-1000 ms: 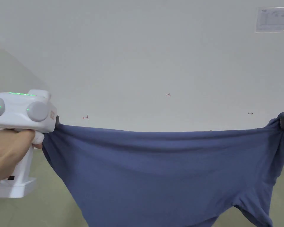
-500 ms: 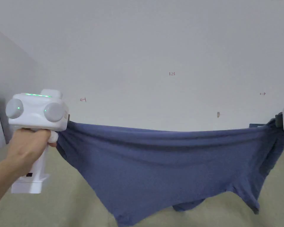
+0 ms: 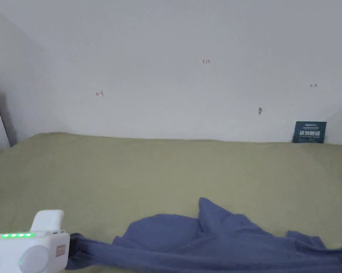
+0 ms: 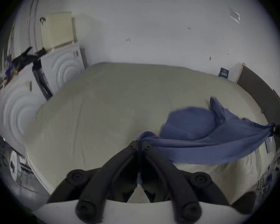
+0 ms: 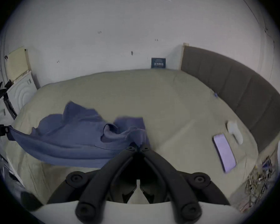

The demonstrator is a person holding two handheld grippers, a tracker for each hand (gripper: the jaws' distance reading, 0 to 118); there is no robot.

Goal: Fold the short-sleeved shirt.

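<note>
The bed, covered in a pale olive sheet, runs up to the white wall; a dark padded headboard borders its right edge. The blue short-sleeved shirt lies across the near edge of the bed, roughly midway along it. Its near hem is pulled into a taut band between your two hands, while the rest is bunched in loose folds on the sheet behind that band, with one peak of cloth standing up towards the far edge. In the gripper views part of the band hangs a little past the near edge.

Your left hand-held gripper has its jaws closed together, pinching the left end of the shirt, as seen in its own view. In the head view its white body sits at the near left corner of the frame with a green light strip lit.

Your right hand-held gripper also has its jaws pressed together on the shirt's right end, with cloth bunched above the tips.

A phone with a lit screen lies on the sheet near the right edge, a small white object just beyond it. A small dark card leans on the wall at the far right corner.
</note>
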